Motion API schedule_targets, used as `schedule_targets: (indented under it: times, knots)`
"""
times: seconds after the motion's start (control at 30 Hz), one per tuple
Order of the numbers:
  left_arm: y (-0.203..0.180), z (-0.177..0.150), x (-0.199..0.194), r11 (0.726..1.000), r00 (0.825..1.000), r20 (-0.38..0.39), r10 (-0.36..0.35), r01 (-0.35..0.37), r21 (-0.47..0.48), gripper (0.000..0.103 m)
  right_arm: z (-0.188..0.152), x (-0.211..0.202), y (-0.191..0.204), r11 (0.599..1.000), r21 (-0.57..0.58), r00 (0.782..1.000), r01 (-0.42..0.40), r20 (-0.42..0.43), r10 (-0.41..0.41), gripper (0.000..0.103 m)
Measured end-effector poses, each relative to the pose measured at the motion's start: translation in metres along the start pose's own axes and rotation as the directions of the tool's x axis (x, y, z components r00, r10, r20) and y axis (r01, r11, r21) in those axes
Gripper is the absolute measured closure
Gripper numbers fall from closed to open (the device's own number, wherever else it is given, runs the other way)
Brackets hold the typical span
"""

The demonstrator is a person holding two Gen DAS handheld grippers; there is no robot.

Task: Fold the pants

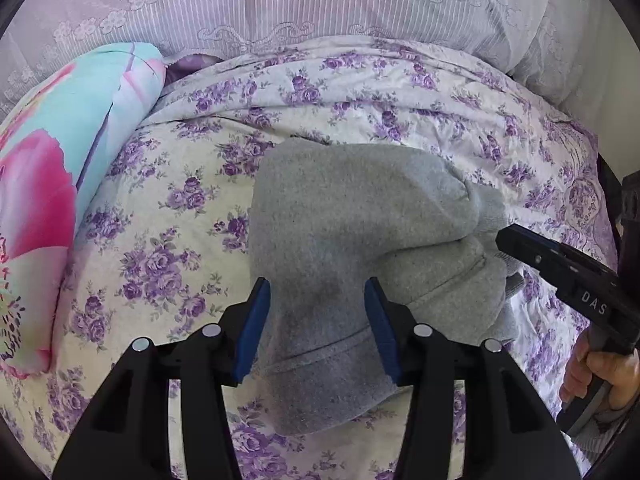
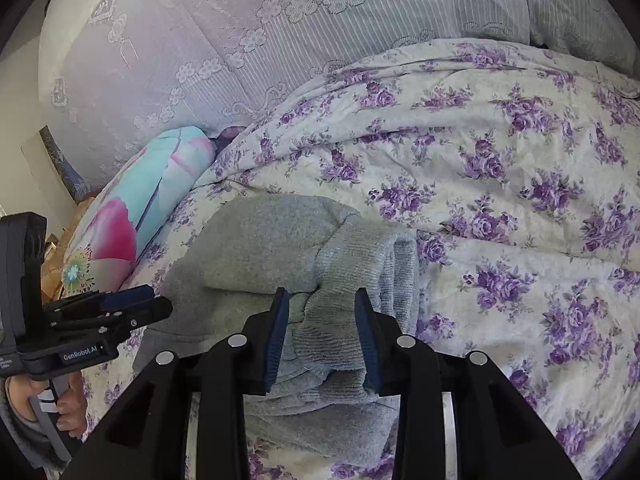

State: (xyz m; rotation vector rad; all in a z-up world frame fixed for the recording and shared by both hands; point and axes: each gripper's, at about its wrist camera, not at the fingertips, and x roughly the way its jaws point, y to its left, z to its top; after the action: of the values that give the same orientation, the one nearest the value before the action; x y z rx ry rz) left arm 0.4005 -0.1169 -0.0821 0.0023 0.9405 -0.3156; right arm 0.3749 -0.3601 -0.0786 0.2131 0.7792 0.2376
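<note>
Left wrist view: the left gripper [image 1: 318, 328], black with blue pads, hangs with its jaws parted above the folded grey fleece sweatpants [image 1: 344, 216]; the pads straddle the near end of the bundle, but whether they press it or are released I cannot tell. At the right edge, the right gripper [image 1: 510, 242] reaches in toward the ribbed waistband side of the pants, carried by a hand [image 1: 600, 376] at its handle. In the right wrist view, the right gripper [image 2: 322, 336] has its blue pads on either side of the lighter ribbed knit band [image 2: 340, 320] of the pants [image 2: 260, 240]; contact is not clear, so a grasp cannot be confirmed. The pants lie in a compact bundle on the cream bedspread printed with purple roses [image 2: 500, 200]. Farther off, to the left, rests a turquoise and pink flower-print pillow [image 1: 60, 168], and behind everything stands a pale lilac lace-patterned headboard cover [image 1: 320, 8].
</note>
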Motion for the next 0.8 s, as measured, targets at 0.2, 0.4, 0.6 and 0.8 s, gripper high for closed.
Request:
schedule_targets:
  times: [0.2, 0.4, 0.6, 0.8]
  knots:
    - [-0.003, 0.006, -0.011, 1.0, 0.999, 0.023, 0.026, -0.026, -0.013, 0.055, 0.004, -0.025, 0.01, 0.999, -0.025, 0.999, 0.026, 0.033, -0.026, 0.062]
    - [-0.016, 0.007, -0.038, 0.998, 0.995, 0.08, 0.059, -0.06, 0.02, 0.036, 0.003, -0.063, 0.024, 0.994, -0.048, 0.992, 0.1, 0.088, -0.096, 0.034]
    - [-0.028, 0.0, -0.072, 0.996, 0.988, 0.131, 0.078, -0.084, 0.038, 0.023, -0.001, -0.097, 0.036, 0.992, -0.017, 0.985, 0.127, 0.118, -0.124, 0.016]
    - [-0.038, -0.015, -0.108, 0.991, 0.981, 0.164, 0.1, -0.112, 0.067, 0.016, -0.009, -0.134, 0.053, 0.989, 0.007, 0.978, 0.15, 0.142, -0.15, 0.01]
